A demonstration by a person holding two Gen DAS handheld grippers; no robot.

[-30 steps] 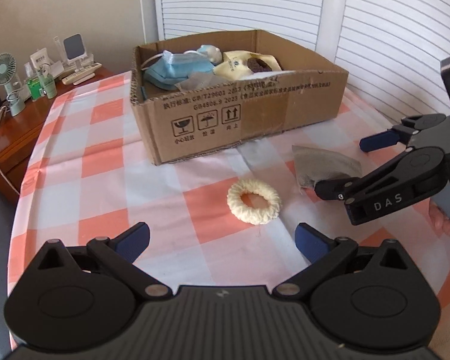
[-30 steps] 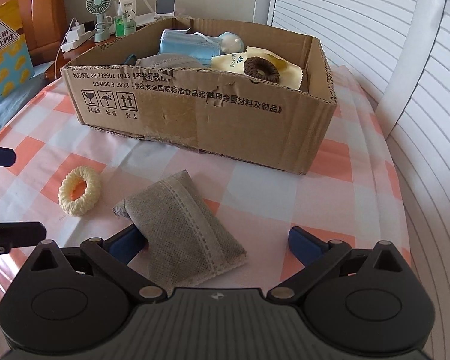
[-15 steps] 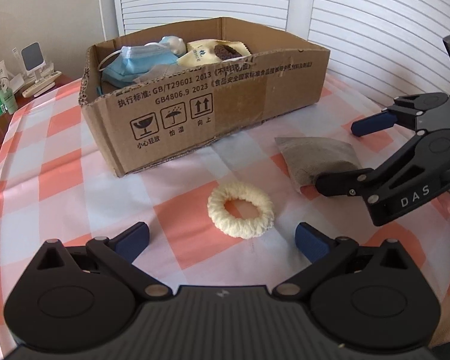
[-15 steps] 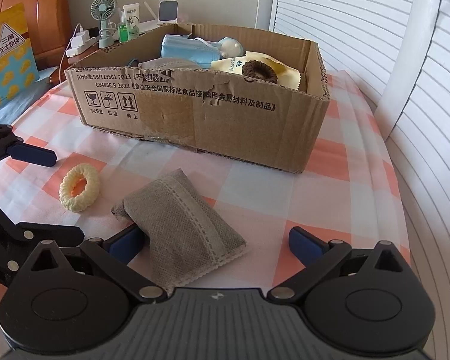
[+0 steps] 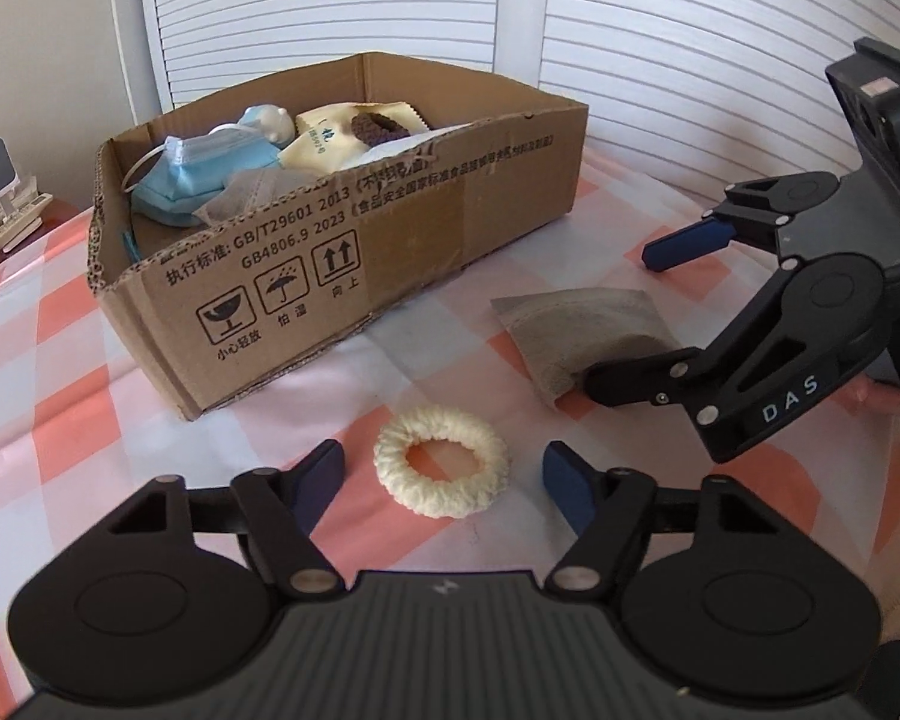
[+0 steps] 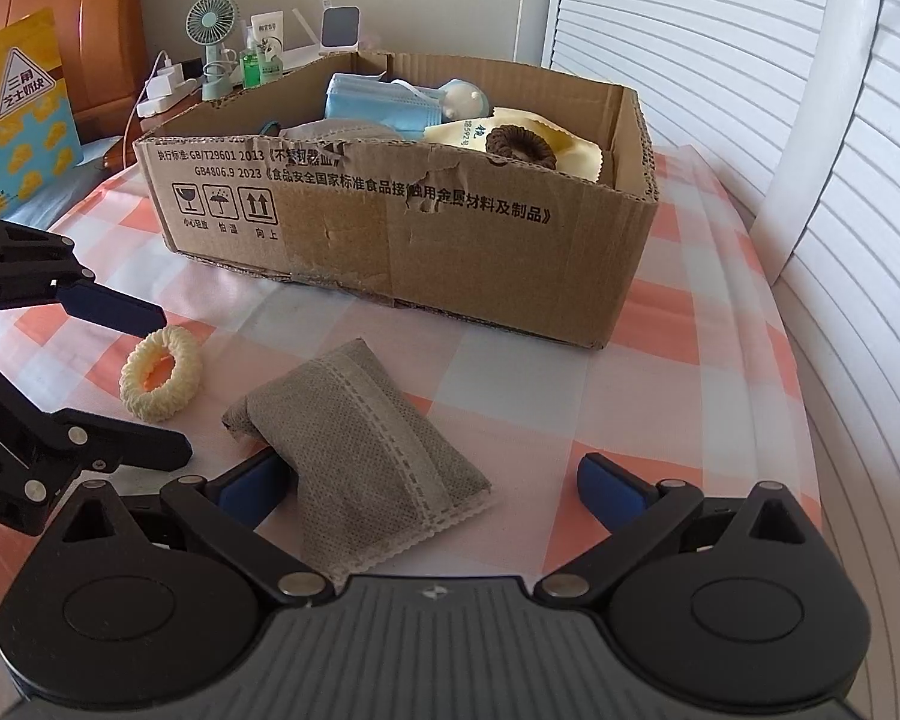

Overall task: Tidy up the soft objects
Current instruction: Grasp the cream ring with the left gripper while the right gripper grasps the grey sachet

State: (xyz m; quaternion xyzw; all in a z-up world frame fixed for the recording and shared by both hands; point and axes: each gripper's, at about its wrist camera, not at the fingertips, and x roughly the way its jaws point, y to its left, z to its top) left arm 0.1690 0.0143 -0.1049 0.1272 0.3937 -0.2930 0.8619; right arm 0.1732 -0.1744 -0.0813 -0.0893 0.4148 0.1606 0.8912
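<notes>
A cream scrunchie lies on the checked tablecloth between the open jaws of my left gripper. It also shows in the right wrist view. A grey fabric pouch lies flat in front of my right gripper, which is open around its near end; the left pad touches it. The pouch shows in the left wrist view too. The cardboard box behind holds blue masks, a brown scrunchie and a yellow cloth.
The box stands at the back of the table. White slatted shutters run behind and to the right. A side table with a small fan and bottles is at the far left. A yellow bag stands at the left.
My left gripper has moved forward and down until its jaws straddle the cream scrunchie. My right gripper has stayed almost still at the grey pouch.
</notes>
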